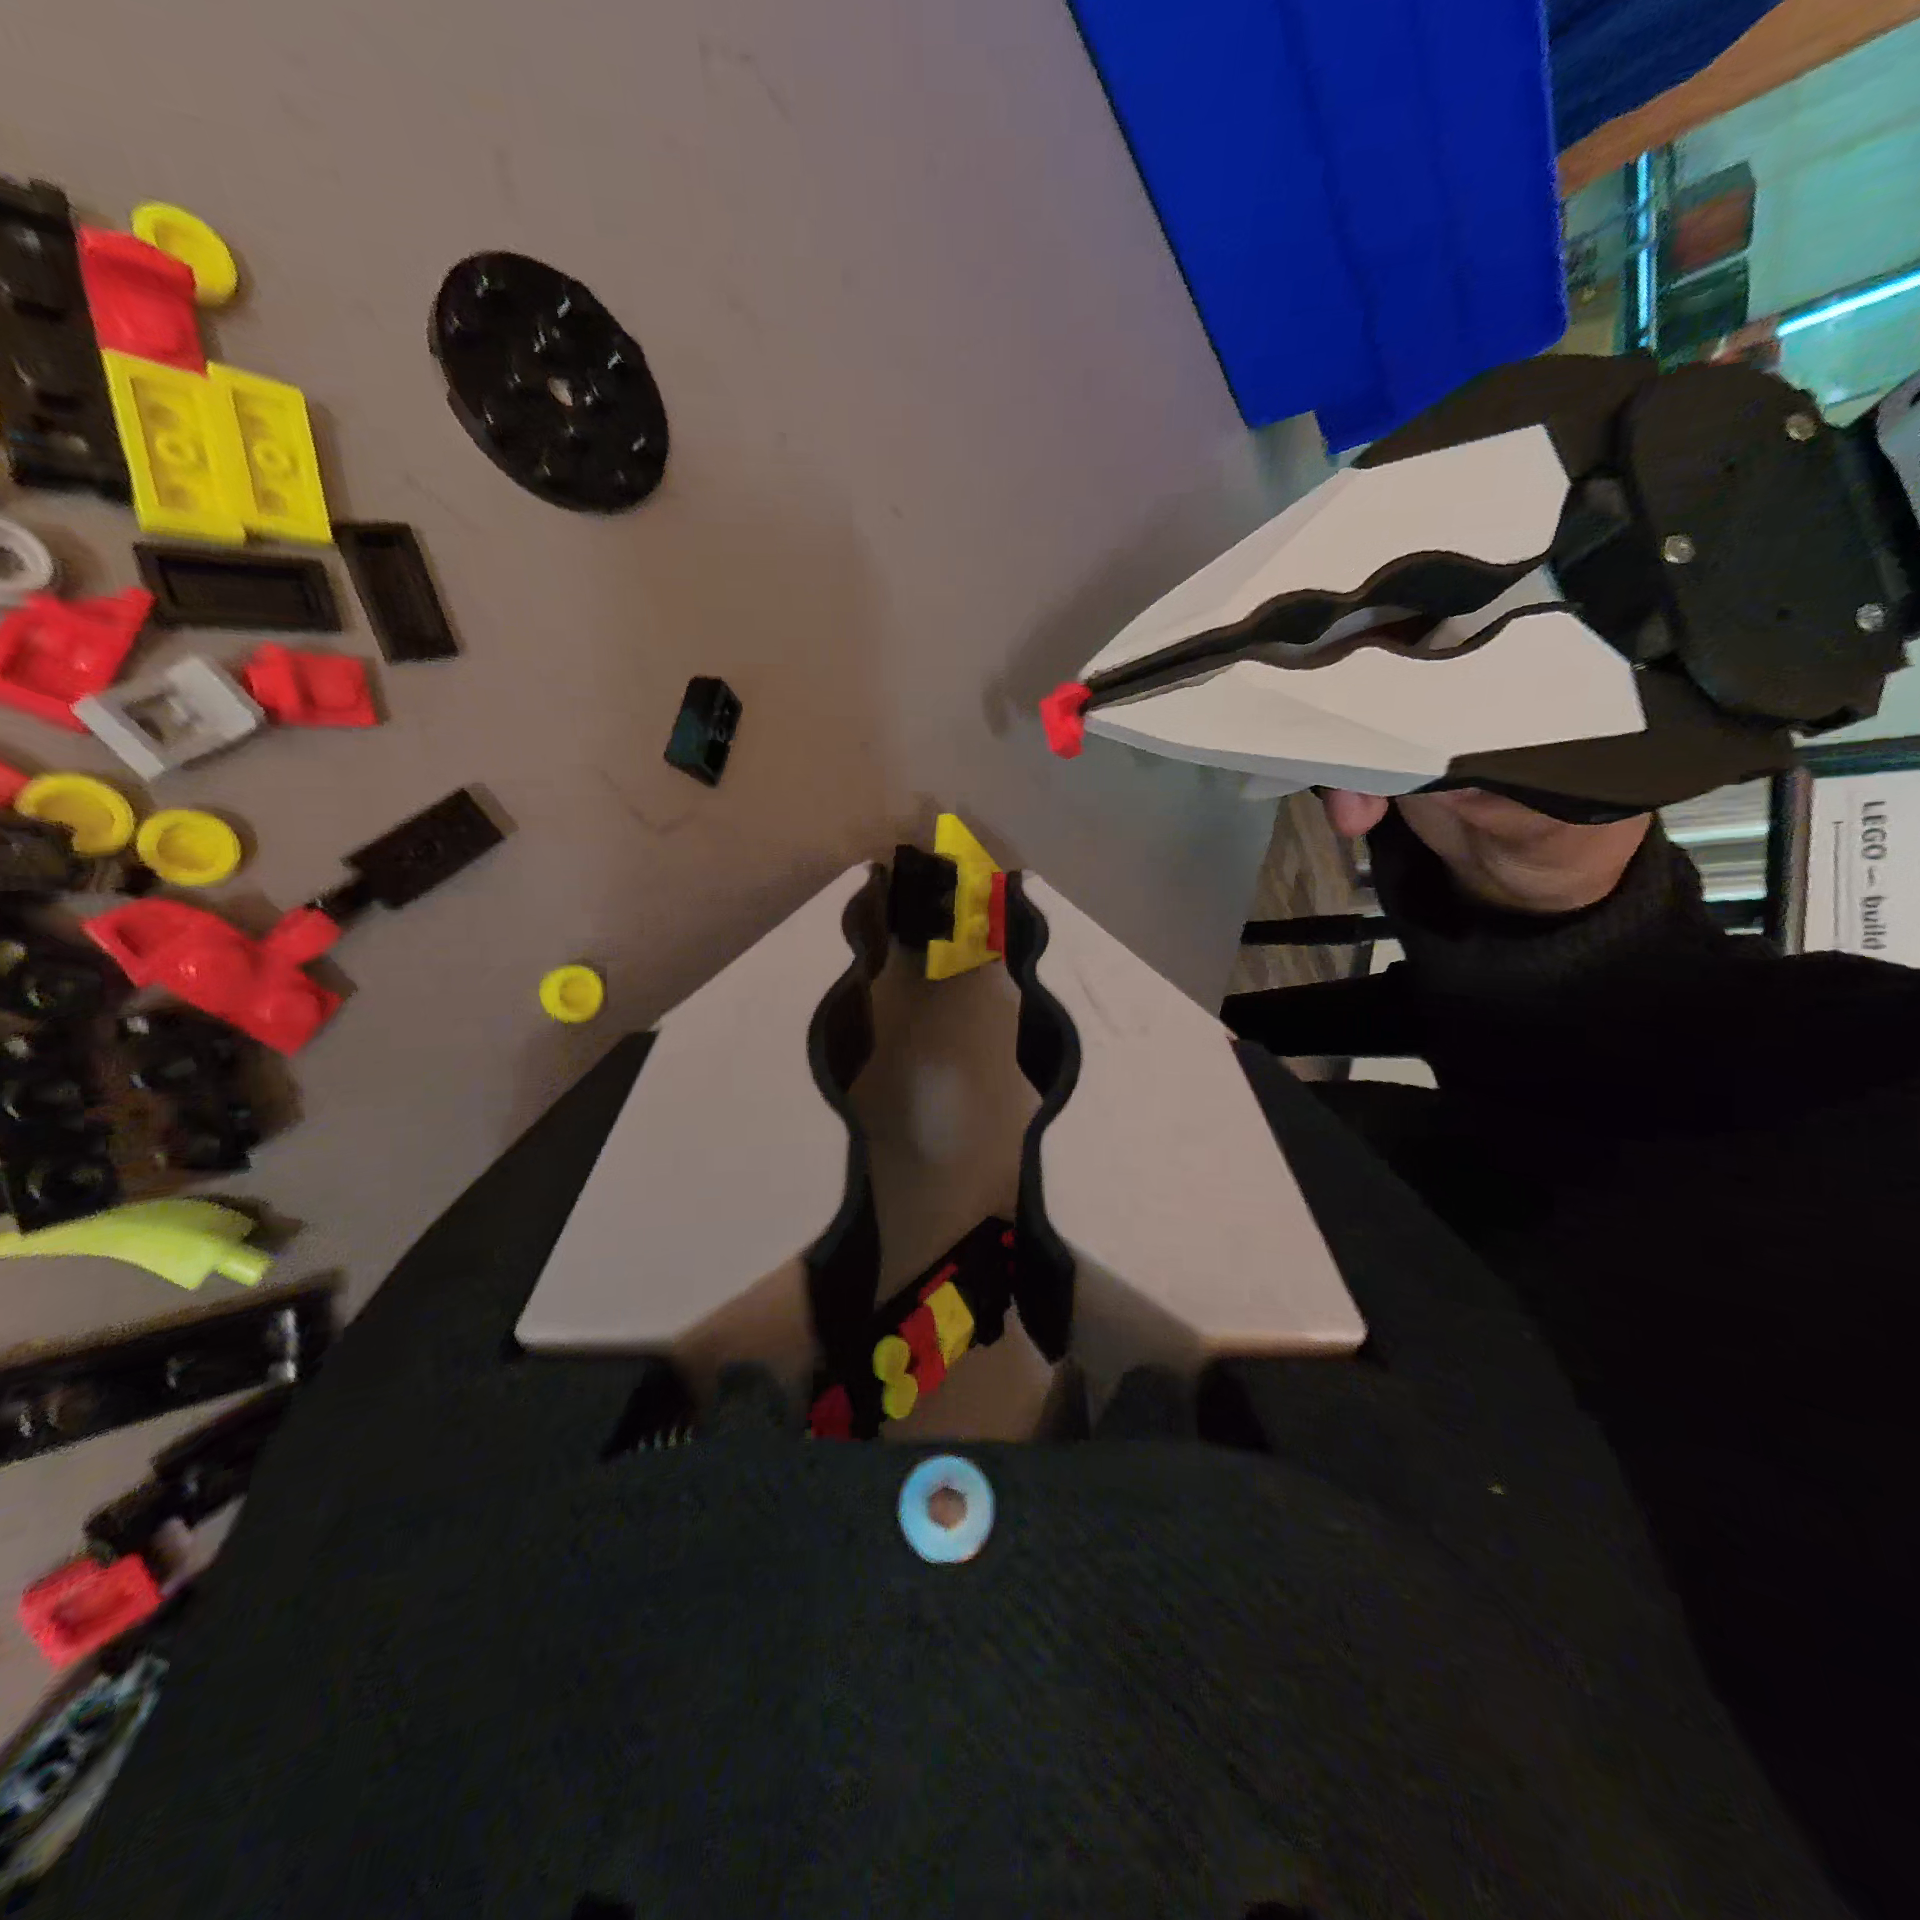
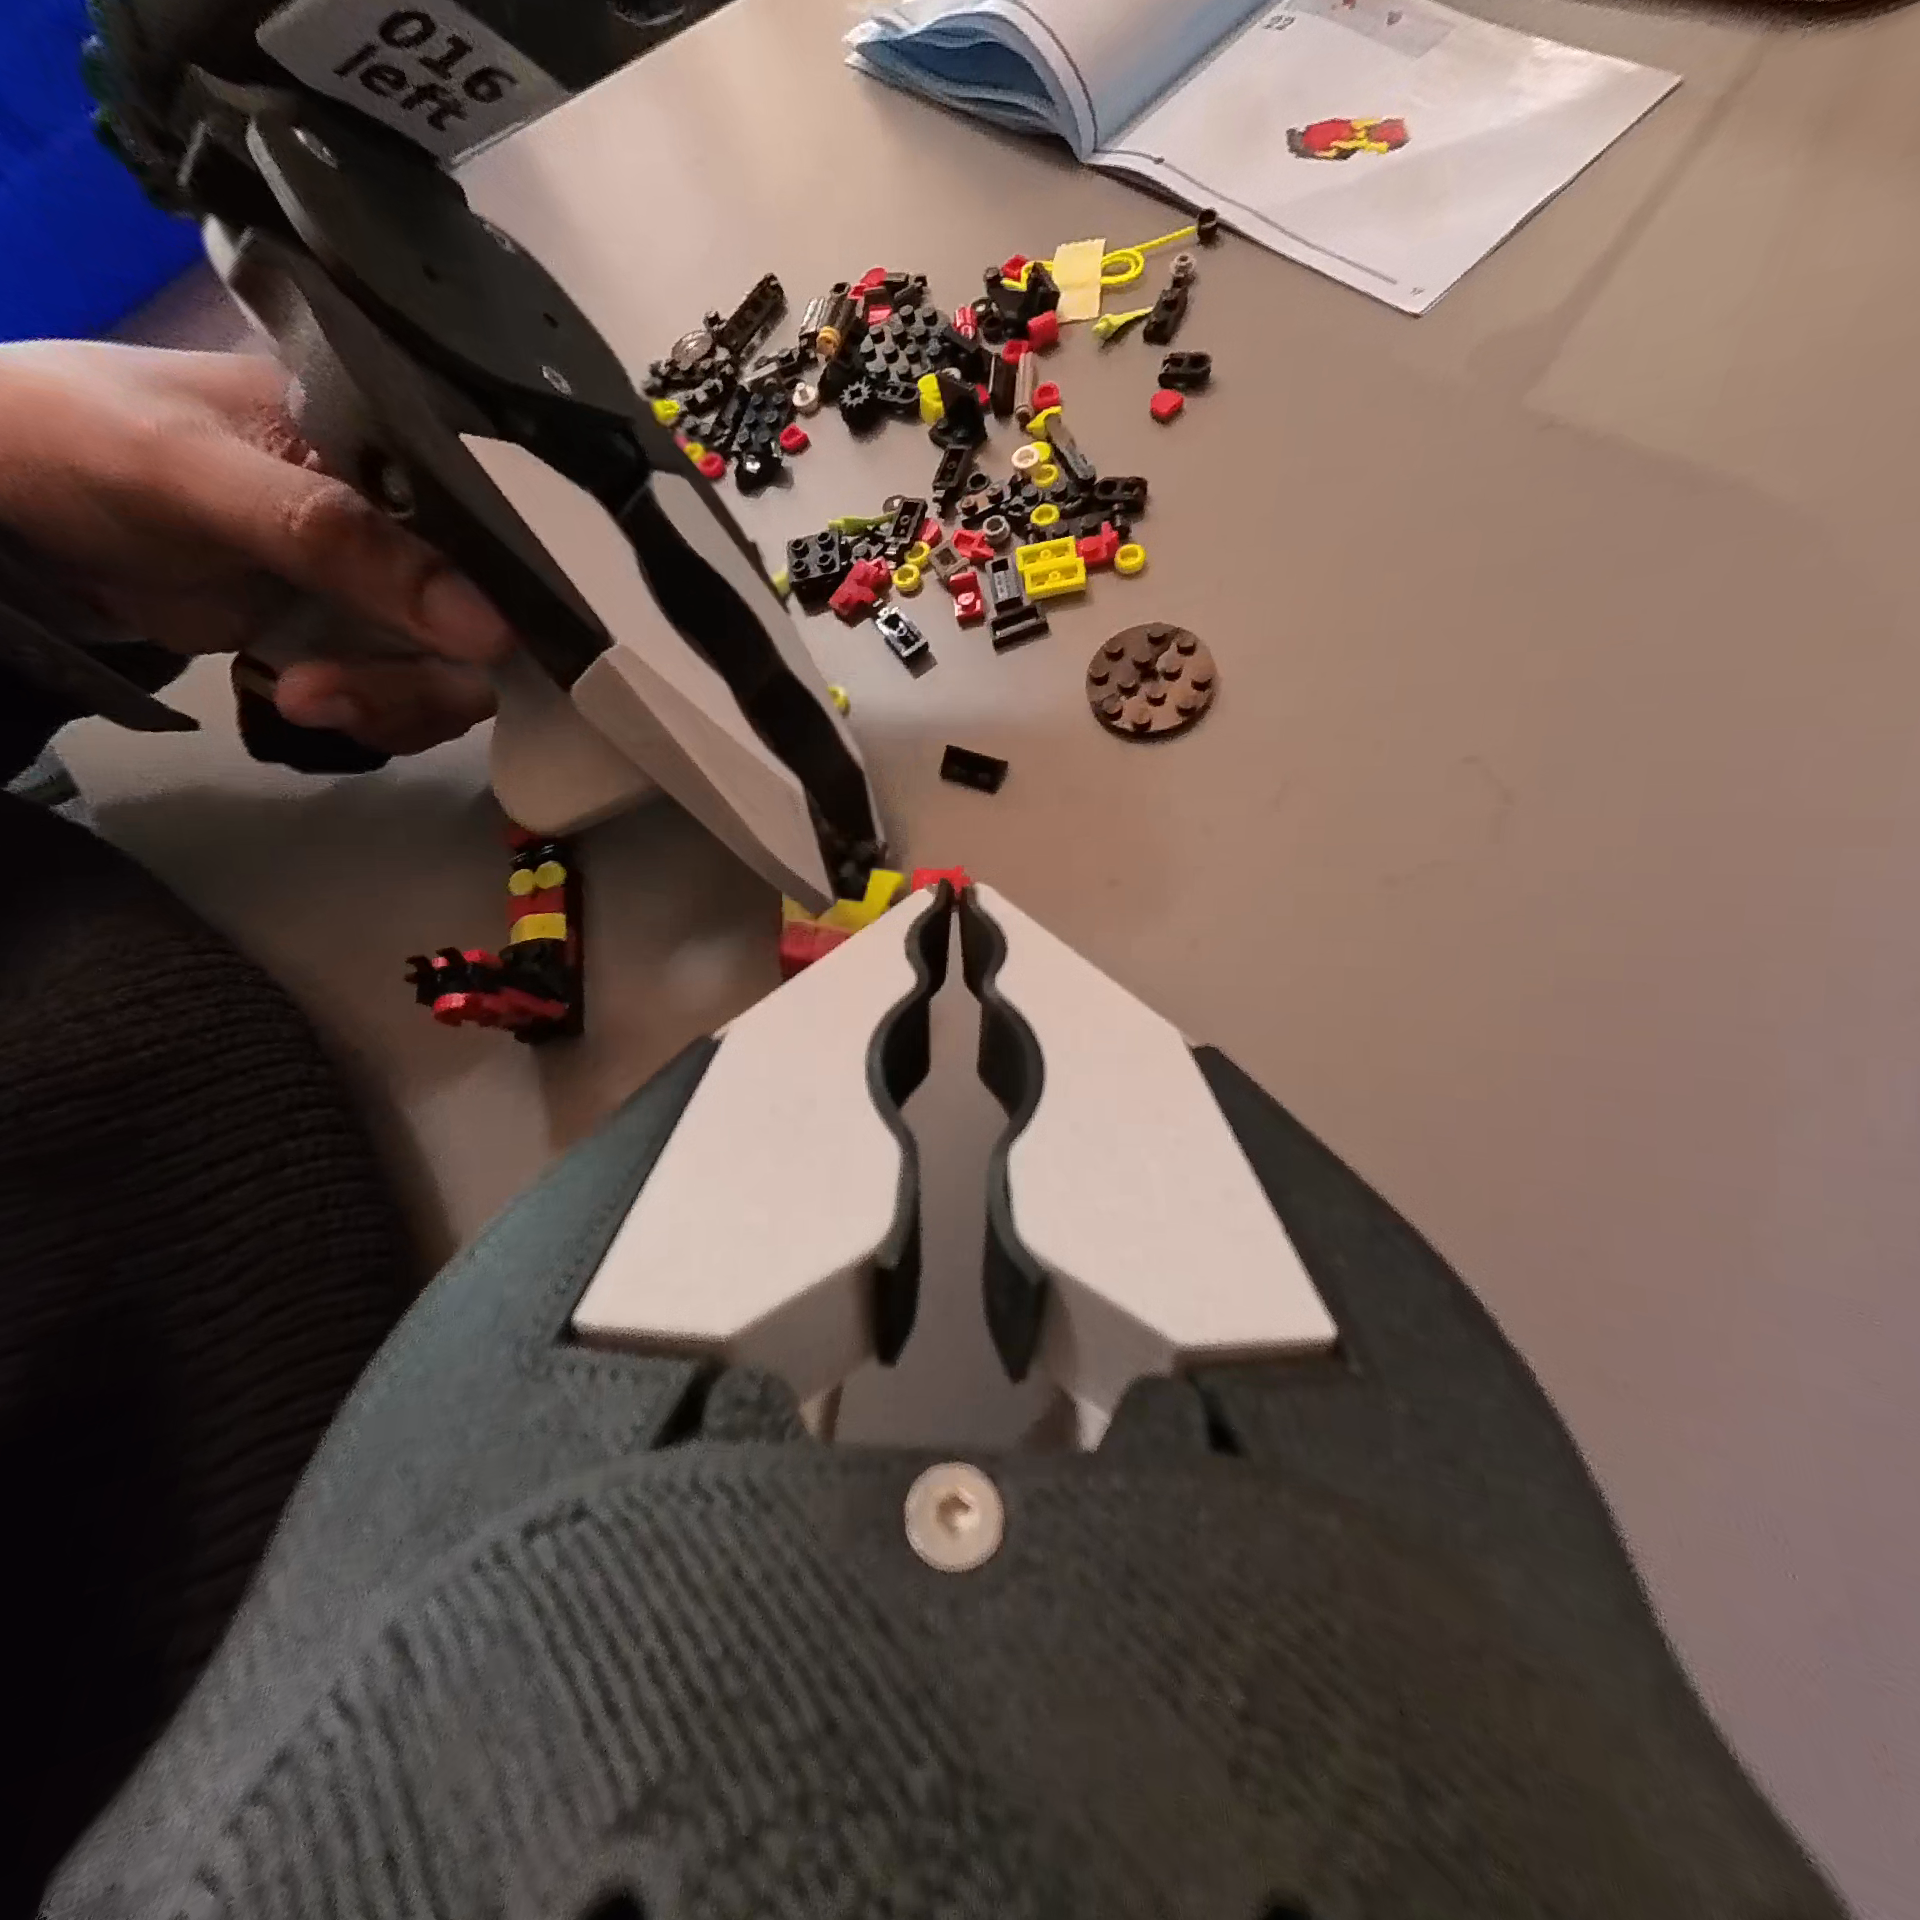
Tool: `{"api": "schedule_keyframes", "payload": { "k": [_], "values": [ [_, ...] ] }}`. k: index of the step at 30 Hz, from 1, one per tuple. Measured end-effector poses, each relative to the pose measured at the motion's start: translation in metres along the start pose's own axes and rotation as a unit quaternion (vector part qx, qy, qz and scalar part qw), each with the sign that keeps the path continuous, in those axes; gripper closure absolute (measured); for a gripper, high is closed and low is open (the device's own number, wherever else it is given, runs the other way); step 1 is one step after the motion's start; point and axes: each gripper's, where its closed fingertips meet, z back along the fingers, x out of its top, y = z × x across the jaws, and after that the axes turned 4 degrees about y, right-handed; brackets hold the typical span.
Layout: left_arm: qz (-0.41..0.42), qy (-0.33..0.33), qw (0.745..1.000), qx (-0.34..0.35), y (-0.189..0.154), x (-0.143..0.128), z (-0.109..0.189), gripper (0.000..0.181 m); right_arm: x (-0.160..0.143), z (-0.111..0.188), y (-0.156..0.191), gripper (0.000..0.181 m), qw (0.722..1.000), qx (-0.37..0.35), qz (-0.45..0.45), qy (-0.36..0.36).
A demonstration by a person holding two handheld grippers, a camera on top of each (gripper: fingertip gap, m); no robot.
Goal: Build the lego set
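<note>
My left gripper is shut on a small black, yellow and red lego assembly and holds it just above the table; it also shows in the right wrist view. My right gripper is shut on a tiny red lego piece, right beside that assembly. In the left wrist view the right gripper comes in from the right with the red piece at its tips. A built black, red and yellow section lies on the table at the left.
A pile of loose black, red and yellow lego pieces lies farther back, with a round brown plate and a small black brick nearer. An open instruction booklet lies at the back. A blue bin stands at the table edge. Spacing between my two grippers at the tips: around 4 cm.
</note>
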Motion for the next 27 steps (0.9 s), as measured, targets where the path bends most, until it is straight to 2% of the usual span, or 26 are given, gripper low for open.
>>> {"api": "schedule_keyframes", "payload": {
  "k": [5,8,19,27],
  "values": [
    [0.041,-0.028,0.998,-0.033,-0.006,-0.007,0.003,0.176,-0.001,-0.004,0.008,0.181,1.000,0.014,-0.002,0.001],
    [0.062,-0.041,0.996,-0.058,-0.009,-0.010,0.004,0.177,0.002,-0.005,0.018,0.181,1.000,0.027,-0.005,-0.011],
    [0.065,-0.041,0.992,-0.101,-0.021,-0.016,-0.001,0.163,-0.011,-0.008,0.035,0.181,0.999,0.030,0.021,-0.013],
    [0.059,-0.041,0.992,-0.102,-0.022,-0.016,-0.001,0.165,-0.013,-0.009,0.036,0.181,0.998,0.020,0.062,-0.004]
  ]
}}
